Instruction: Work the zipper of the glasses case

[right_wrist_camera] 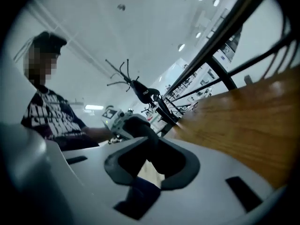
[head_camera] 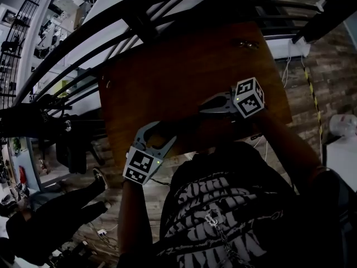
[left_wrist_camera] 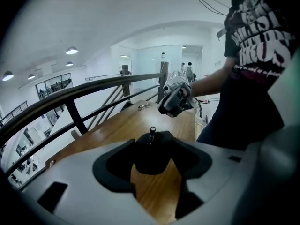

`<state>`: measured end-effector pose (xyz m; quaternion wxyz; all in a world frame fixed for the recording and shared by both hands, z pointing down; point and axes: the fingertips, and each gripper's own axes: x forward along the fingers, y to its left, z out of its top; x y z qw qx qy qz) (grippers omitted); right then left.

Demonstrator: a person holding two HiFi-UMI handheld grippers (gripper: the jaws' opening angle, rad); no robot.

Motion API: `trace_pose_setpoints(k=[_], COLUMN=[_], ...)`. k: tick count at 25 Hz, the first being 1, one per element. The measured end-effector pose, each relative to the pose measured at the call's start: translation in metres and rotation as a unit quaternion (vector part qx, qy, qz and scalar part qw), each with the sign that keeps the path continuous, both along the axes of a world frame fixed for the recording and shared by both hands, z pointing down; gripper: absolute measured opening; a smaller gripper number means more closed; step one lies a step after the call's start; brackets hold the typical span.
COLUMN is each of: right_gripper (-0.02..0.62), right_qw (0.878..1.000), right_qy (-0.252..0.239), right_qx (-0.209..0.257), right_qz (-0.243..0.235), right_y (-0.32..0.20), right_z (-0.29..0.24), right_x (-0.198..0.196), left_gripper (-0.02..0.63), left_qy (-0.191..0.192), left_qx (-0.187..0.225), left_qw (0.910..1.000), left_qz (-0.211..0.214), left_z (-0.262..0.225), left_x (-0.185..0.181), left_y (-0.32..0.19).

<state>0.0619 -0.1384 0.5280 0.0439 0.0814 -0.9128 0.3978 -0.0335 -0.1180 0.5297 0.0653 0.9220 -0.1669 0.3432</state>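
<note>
In the left gripper view a black glasses case (left_wrist_camera: 150, 159) sits between the jaws of my left gripper (left_wrist_camera: 153, 143), which are closed on its sides and hold it above the wooden table (left_wrist_camera: 117, 128). The zipper pull (left_wrist_camera: 152, 134) stands up from the top of the case, free. My right gripper (left_wrist_camera: 174, 101) hangs beyond and above the case, apart from it, with nothing between its jaws. In the head view the left gripper (head_camera: 153, 132) is at the table's near edge and the right gripper (head_camera: 207, 106) is further right. In the right gripper view its jaws (right_wrist_camera: 147, 137) look shut, and the left gripper (right_wrist_camera: 116, 118) shows beyond them.
A pair of glasses (left_wrist_camera: 144, 106) lies on the table's far end, also visible in the head view (head_camera: 245, 44). A dark metal railing (head_camera: 139, 21) runs along the table's far side, with a drop to a lower floor behind it. My torso (head_camera: 234, 205) is close to the near edge.
</note>
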Motion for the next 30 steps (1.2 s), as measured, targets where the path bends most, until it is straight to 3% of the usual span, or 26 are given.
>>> trace_pose_setpoints(k=[2,5,8,10,11,13,16,18,20,22,26,30], right_gripper=[0.165,0.254,0.298,0.298,0.28,0.25,0.246,0.239,0.236,0.235,0.235,0.236], right_qw=[0.996,0.972,0.928,0.902,0.895,0.904,0.939,0.948,0.948,0.944,0.938,0.946], right_qy=[0.045,0.109,0.181,0.223,0.233,0.214,0.109,0.05,0.003,-0.029,-0.051,-0.041], right_qx=[0.067,0.175,0.271,0.317,0.33,0.328,0.299,0.295,0.303,0.307,0.311,0.292], right_qz=[-0.037,-0.11,-0.18,-0.192,-0.187,-0.169,-0.131,-0.105,-0.103,-0.119,-0.144,-0.138], right_y=[0.009,0.028,0.042,0.041,0.038,0.036,0.04,0.04,0.048,0.058,0.066,0.06], right_z=[0.0,-0.008,-0.005,0.0,0.001,-0.005,-0.029,-0.049,-0.067,-0.085,-0.1,-0.09], right_x=[-0.007,-0.039,-0.071,-0.082,-0.086,-0.091,-0.094,-0.09,-0.088,-0.091,-0.103,-0.109], left_gripper=[0.253,0.253,0.253,0.252,0.252,0.25,0.249,0.25,0.259,0.291,0.31,0.293], left_qy=[-0.026,-0.053,-0.059,-0.056,-0.051,-0.025,0.067,0.129,0.17,0.181,0.203,0.194], left_qx=[0.002,0.0,0.007,0.014,0.018,0.034,0.064,0.043,0.003,-0.008,0.001,0.029], left_qw=[0.9997,0.9985,0.9982,0.9983,0.9985,0.9991,0.9956,0.9902,0.9851,0.9835,0.979,0.9805], left_qz=[0.002,0.012,0.015,0.009,0.006,0.004,-0.011,-0.029,-0.025,0.0,0.022,0.01], left_z=[0.0,-0.007,-0.029,-0.041,-0.047,-0.061,-0.097,-0.112,-0.117,-0.117,-0.119,-0.119], left_x=[-0.001,0.009,0.026,0.032,0.033,0.035,0.036,0.032,0.029,0.029,0.033,0.031], left_y=[0.0,0.007,0.008,0.005,0.004,0.003,0.001,0.002,0.011,0.021,0.026,0.024])
